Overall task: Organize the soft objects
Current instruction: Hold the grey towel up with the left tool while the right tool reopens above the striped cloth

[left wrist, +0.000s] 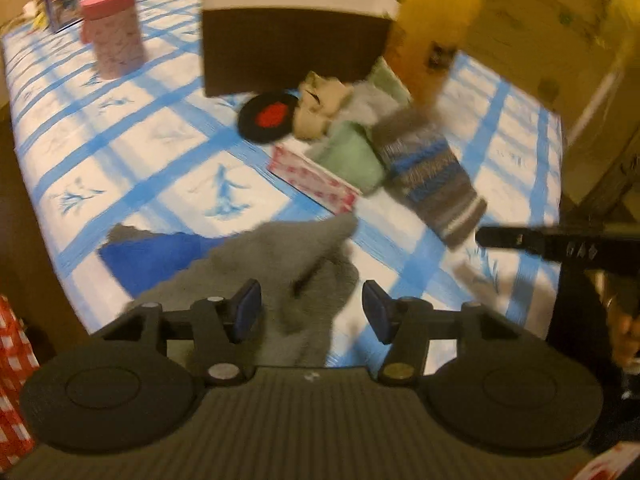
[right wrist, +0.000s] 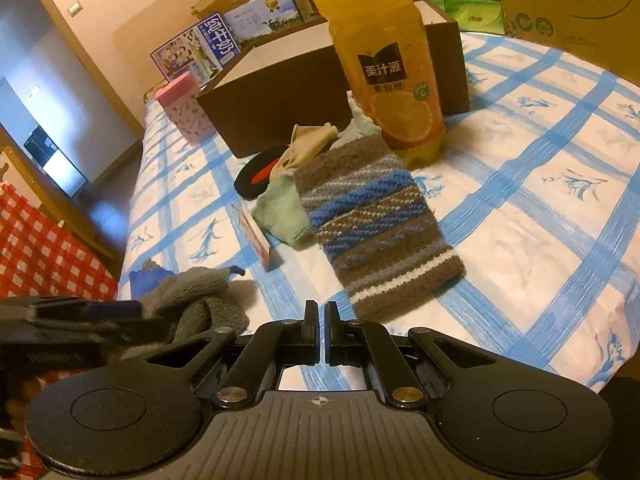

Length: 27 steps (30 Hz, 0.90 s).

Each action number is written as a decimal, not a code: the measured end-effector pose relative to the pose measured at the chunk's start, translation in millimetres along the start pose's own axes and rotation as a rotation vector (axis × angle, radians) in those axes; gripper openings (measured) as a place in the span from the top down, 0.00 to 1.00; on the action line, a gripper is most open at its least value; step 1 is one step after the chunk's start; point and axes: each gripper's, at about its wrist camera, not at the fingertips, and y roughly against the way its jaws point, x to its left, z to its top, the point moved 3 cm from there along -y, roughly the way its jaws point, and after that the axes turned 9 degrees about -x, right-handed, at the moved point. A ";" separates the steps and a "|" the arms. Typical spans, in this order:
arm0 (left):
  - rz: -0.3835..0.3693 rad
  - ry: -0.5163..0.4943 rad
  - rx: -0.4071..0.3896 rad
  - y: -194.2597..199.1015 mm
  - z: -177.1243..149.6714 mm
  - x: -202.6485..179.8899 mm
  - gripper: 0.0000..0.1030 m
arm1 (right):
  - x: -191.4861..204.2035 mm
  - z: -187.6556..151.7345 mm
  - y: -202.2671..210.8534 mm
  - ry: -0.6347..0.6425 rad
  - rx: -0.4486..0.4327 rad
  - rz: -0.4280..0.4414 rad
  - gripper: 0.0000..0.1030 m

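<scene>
A crumpled grey fleece cloth (left wrist: 288,256) lies on the blue-checked bedspread (left wrist: 120,128), partly over a blue cloth (left wrist: 156,260). My left gripper (left wrist: 312,308) stands open around the grey cloth's near end; the right pad is clear of it. My right gripper (right wrist: 321,316) is shut with nothing in it, just short of a striped knitted sock (right wrist: 372,224). Beyond the sock lie a green cloth (right wrist: 284,212), a beige cloth (right wrist: 308,148) and a round black pad with a red centre (right wrist: 256,176). The grey cloth (right wrist: 200,300) also shows at lower left in the right wrist view.
An orange juice bottle (right wrist: 392,76) stands behind the sock, in front of an open brown box (right wrist: 276,108). A pink cup (right wrist: 186,108) stands left of the box. A red-and-white card (right wrist: 256,236) lies beside the green cloth. Cartons line the bed's far side.
</scene>
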 end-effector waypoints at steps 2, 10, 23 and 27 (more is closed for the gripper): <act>0.010 -0.043 0.022 -12.1 -5.2 -12.2 0.48 | -0.3 -0.1 1.5 0.002 -0.002 -0.003 0.98; 0.081 -0.104 0.039 -35.6 -13.1 -13.6 0.93 | -9.0 1.3 2.7 -0.023 -0.001 -0.021 0.98; 0.152 0.139 0.009 -32.7 -7.6 68.9 0.55 | -3.4 -3.1 -10.8 -0.004 0.037 -0.012 0.98; 0.215 0.057 0.005 -33.0 -9.0 64.0 0.19 | -7.2 -0.1 -14.0 0.000 0.034 -0.023 0.97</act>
